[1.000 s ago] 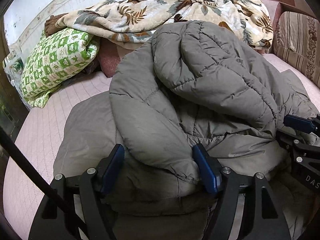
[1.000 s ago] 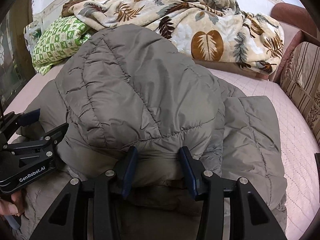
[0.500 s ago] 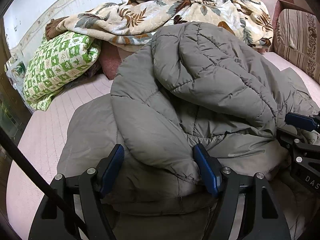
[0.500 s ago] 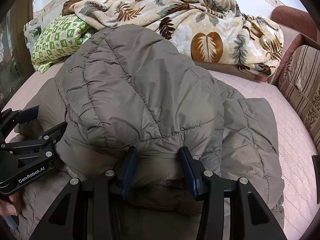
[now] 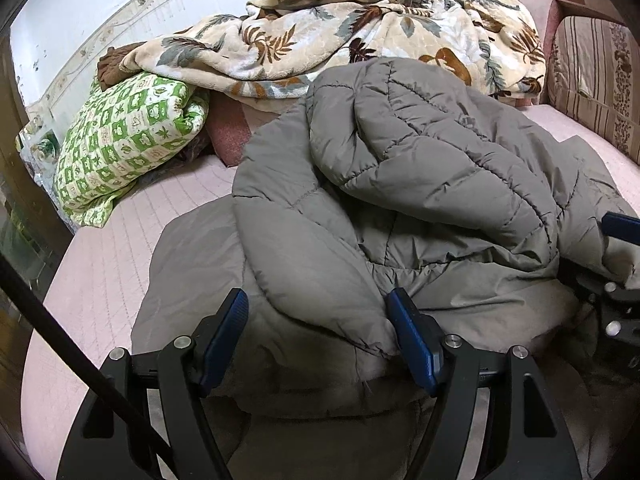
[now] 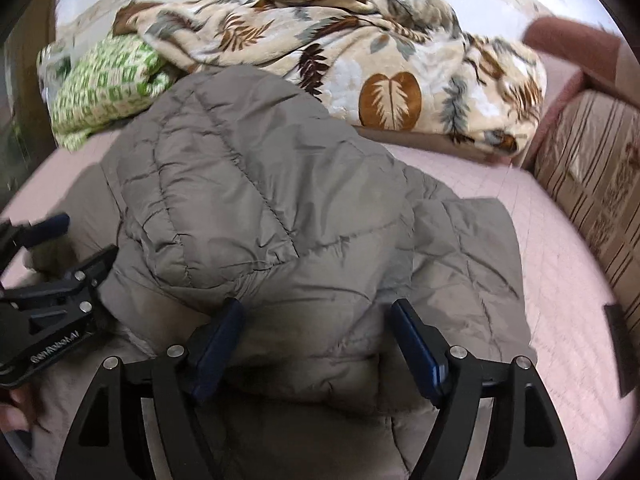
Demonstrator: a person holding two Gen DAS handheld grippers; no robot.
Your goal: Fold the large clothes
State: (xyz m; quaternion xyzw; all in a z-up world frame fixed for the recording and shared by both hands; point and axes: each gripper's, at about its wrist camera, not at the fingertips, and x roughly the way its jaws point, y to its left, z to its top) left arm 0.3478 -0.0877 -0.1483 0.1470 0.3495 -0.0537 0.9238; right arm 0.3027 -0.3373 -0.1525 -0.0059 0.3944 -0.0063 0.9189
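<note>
Fingers [image 5: 224, 344] of the left gripper [image 5: 318, 320] stand about halfway apart with a puffy fold of the grey quilted jacket [image 5: 400, 184] bulging between them; the right-hand blue pad touches the cloth, the left-hand one stands clear, so whether it grips I cannot tell. From the left wrist, the jacket lies heaped on the pink bed [image 5: 104, 264], one quilted part doubled over the smoother body, stitching lines and creases showing. Behind it sit a green patterned pillow [image 5: 120, 148] and a leaf-print blanket [image 5: 360, 32]; the right gripper [image 5: 616, 280] pokes in at the right edge

From the right wrist, the right gripper's [image 6: 316, 324] jaws are opening, with the jacket's [image 6: 248, 192] folded edge lying loose between the fingers [image 6: 416, 348] and not pressed. The jacket looks bulky, rumpled and matte. At the left edge shows the left gripper [image 6: 60, 280], with a hand [image 6: 16, 408] below it. A striped cushion [image 6: 592, 168] lies at the right
</note>
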